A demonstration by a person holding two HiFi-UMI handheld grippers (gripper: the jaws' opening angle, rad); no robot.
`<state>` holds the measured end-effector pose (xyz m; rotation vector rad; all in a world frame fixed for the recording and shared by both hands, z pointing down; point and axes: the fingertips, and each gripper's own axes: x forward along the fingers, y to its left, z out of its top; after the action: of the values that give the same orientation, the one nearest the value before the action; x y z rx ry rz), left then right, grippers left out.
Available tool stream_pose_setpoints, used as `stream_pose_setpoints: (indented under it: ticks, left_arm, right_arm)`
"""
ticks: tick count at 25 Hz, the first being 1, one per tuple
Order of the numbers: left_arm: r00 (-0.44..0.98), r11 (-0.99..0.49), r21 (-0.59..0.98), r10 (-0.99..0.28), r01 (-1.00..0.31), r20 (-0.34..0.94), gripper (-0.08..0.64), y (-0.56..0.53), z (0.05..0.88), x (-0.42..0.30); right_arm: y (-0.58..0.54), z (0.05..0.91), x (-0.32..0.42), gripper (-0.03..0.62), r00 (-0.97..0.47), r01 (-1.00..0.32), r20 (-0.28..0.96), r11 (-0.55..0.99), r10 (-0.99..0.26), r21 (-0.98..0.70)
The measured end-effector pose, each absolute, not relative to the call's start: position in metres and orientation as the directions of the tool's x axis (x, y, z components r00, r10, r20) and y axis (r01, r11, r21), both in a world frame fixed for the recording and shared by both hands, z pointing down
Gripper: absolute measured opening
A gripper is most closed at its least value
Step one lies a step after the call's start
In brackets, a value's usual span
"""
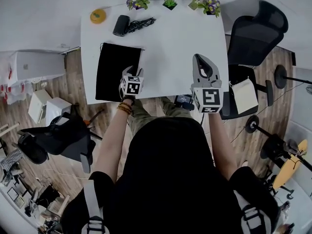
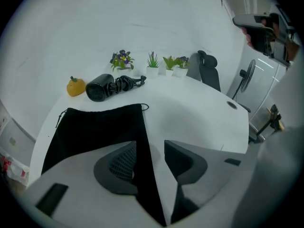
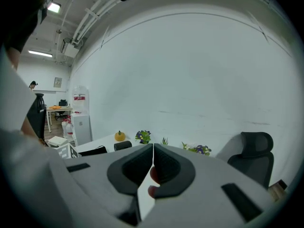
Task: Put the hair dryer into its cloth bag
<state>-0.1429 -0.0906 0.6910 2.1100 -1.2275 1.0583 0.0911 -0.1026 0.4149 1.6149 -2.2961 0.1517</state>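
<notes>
White table, one hair dryer, one bag

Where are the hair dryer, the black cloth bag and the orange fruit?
hair dryer (image 1: pixel 121 25), head view, on its black barrel.
cloth bag (image 1: pixel 113 68), head view, middle of the fabric.
orange fruit (image 1: pixel 98 16), head view, its round top.

The left claw covers the near end of the black cloth bag.
</notes>
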Motion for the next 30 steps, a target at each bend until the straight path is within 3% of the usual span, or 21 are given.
stream_pose_setpoints:
  ticks: [6, 12, 16, 19, 22, 23, 24, 25, 27, 30]
  left_arm:
    - [0.283, -0.468, 0.028, -0.485, -0.883, 0.828, 0.166, -0.081, 0.706, -0.146]
    - [0.287, -0.493, 0.013, -0.484, -0.870, 0.826, 0.047, -0.079, 0.705, -0.130]
    - [0.348, -0.648, -0.025, -0.441, -0.761, 0.827, 0.038, -0.059, 0.705, -0.097]
    - [0.469, -0.859, 0.032, -0.247, -0.511, 0.848, 0.040, -0.018, 0.705, -0.064]
    - [0.515, -0.939, 0.197, 0.026, -0.282, 0.857, 0.041, 0.035, 0.705, -0.057]
    - [0.511, -0.939, 0.231, 0.073, -0.253, 0.856, 0.071, 0.046, 0.703, -0.061]
    - [0.510, -0.934, 0.255, 0.096, -0.250, 0.855, 0.152, 0.052, 0.699, -0.066]
    - [0.516, -0.926, 0.267, 0.096, -0.269, 0.851, 0.196, 0.052, 0.694, -0.070]
    - [0.545, -0.905, 0.253, 0.029, -0.342, 0.838, 0.199, 0.035, 0.679, -0.076]
    - [0.554, -0.870, 0.120, -0.192, -0.478, 0.810, 0.199, -0.018, 0.659, -0.077]
  right_arm:
    - [-0.100, 0.414, 0.101, 0.029, -0.287, -0.942, 0.324, 0.327, -0.902, 0.077]
    - [-0.101, 0.423, 0.112, 0.029, -0.287, -0.942, 0.331, 0.328, -0.899, 0.073]
    - [-0.101, 0.427, 0.115, 0.029, -0.298, -0.940, 0.337, 0.337, -0.893, 0.061]
    - [-0.104, 0.431, 0.114, 0.029, -0.313, -0.936, 0.337, 0.348, -0.888, 0.050]
    - [-0.105, 0.435, 0.111, 0.029, -0.329, -0.932, 0.336, 0.361, -0.883, 0.035]
    - [-0.104, 0.436, 0.110, 0.029, -0.333, -0.931, 0.337, 0.364, -0.881, 0.031]
    - [-0.102, 0.437, 0.111, 0.029, -0.336, -0.930, 0.338, 0.366, -0.879, 0.027]
    - [-0.102, 0.437, 0.111, 0.029, -0.338, -0.930, 0.340, 0.367, -0.878, 0.023]
    - [-0.103, 0.439, 0.112, 0.029, -0.341, -0.929, 0.343, 0.369, -0.876, 0.018]
    - [-0.103, 0.443, 0.114, 0.029, -0.344, -0.929, 0.350, 0.371, -0.872, 0.013]
